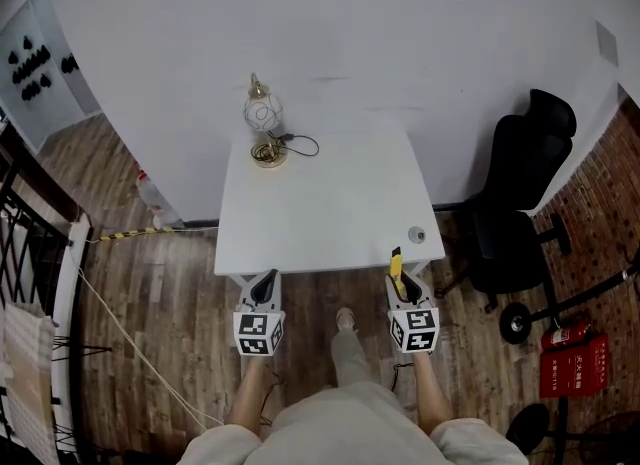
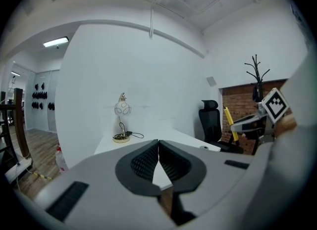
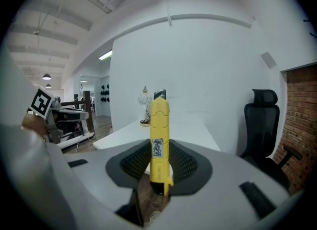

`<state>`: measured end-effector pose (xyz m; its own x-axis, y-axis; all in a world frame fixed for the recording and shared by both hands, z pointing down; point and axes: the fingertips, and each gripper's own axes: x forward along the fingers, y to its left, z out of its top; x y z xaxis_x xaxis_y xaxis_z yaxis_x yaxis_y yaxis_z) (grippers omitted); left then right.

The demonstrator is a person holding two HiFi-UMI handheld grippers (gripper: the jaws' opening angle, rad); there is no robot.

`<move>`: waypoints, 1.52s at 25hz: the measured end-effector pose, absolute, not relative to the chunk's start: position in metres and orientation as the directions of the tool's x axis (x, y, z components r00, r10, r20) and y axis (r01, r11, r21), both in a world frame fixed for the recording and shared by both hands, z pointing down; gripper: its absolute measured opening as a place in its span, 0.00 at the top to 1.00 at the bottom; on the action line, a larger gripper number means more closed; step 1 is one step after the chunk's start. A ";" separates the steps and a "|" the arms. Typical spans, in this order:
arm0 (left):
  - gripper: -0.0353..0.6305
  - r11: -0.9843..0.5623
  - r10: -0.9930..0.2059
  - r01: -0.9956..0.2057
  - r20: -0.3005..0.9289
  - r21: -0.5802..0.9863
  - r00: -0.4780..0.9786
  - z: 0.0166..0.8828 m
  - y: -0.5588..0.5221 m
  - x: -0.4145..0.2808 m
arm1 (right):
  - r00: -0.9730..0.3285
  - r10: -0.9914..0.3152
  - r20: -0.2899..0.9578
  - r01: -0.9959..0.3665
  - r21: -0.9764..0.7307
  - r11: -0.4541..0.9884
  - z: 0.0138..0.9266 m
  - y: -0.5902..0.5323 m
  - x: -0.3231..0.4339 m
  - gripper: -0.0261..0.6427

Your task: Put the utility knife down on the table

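Head view with both tool views. The utility knife [image 3: 159,140] is a slim yellow plastic body, judged light and rigid, with smooth sides that could slip between ribbed pads. A dark tip at its far end may be the blade or only its carrier, as the view is too coarse to decide, so that end is best left untouched. The sensible hold is on the flat sides of the handle, low on the body near the small printed label [image 3: 157,148]. The right tool [image 3: 159,150] is clenched there, with the knife projecting forward and slightly upward between its jaws. The knife is thus not yet on the surface [image 1: 330,203]; in the head view it hangs at the near right corner, its tip just crossing the near edge. The left tool [image 2: 158,142] has its jaws pressed together on nothing. It is held level with the right tool at the near left corner of the surface. Both forearms reach forward from the person, and both tools point toward the far wall, tipped a little below level. A lamp [image 1: 263,113] stands at the far left of the surface, and a small round object [image 1: 416,235] lies near its right edge, just beyond the knife.
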<state>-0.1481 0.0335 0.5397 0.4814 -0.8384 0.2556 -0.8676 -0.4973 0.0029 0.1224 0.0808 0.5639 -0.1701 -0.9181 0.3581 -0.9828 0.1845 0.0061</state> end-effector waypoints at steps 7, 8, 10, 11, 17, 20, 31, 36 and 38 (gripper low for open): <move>0.94 -0.477 -0.847 -0.879 0.268 0.001 0.460 0.541 -0.040 -0.132 | -0.204 -0.908 0.366 -0.977 -0.012 0.215 0.570 -0.004 0.133 0.80; 0.94 -0.473 -0.848 -0.881 0.273 0.001 0.455 0.542 -0.050 -0.130 | -0.210 -0.906 0.368 -0.975 -0.014 0.221 0.570 -0.016 0.134 0.80; 0.94 -0.464 -0.850 -0.886 0.280 0.002 0.445 0.542 -0.072 -0.125 | -0.222 -0.902 0.369 -0.972 -0.016 0.233 0.568 -0.042 0.139 0.80; 0.94 -0.458 -0.853 -0.889 0.282 0.003 0.440 0.541 -0.084 -0.123 | -0.229 -0.901 0.369 -0.971 -0.016 0.240 0.566 -0.055 0.141 0.80; 0.94 -0.428 -0.868 -0.904 0.277 0.005 0.413 0.531 -0.155 -0.104 | -0.263 -0.892 0.367 -0.960 -0.012 0.278 0.556 -0.133 0.159 0.80; 0.94 -0.417 -0.873 -0.909 0.276 0.003 0.401 0.528 -0.184 -0.096 | -0.280 -0.888 0.365 -0.955 -0.012 0.296 0.553 -0.169 0.165 0.80; 0.94 -0.359 -0.895 -0.933 0.288 -0.014 0.340 0.528 -0.252 -0.088 | -0.353 -0.858 0.374 -0.929 -0.030 0.370 0.559 -0.253 0.167 0.80; 0.94 -0.344 -0.895 -0.939 0.308 -0.013 0.323 0.536 -0.270 -0.089 | -0.375 -0.840 0.392 -0.919 -0.043 0.391 0.569 -0.272 0.163 0.80; 0.94 -0.345 -0.891 -0.938 0.318 -0.011 0.324 0.539 -0.275 -0.087 | -0.376 -0.836 0.399 -0.920 -0.049 0.390 0.572 -0.277 0.164 0.80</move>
<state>-0.0874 -0.2755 0.5394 0.3240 -0.8909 0.3182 -0.9384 -0.3453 -0.0113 0.1637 -0.2769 0.5723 -0.3757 -0.8364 0.3991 -0.9196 0.3898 -0.0488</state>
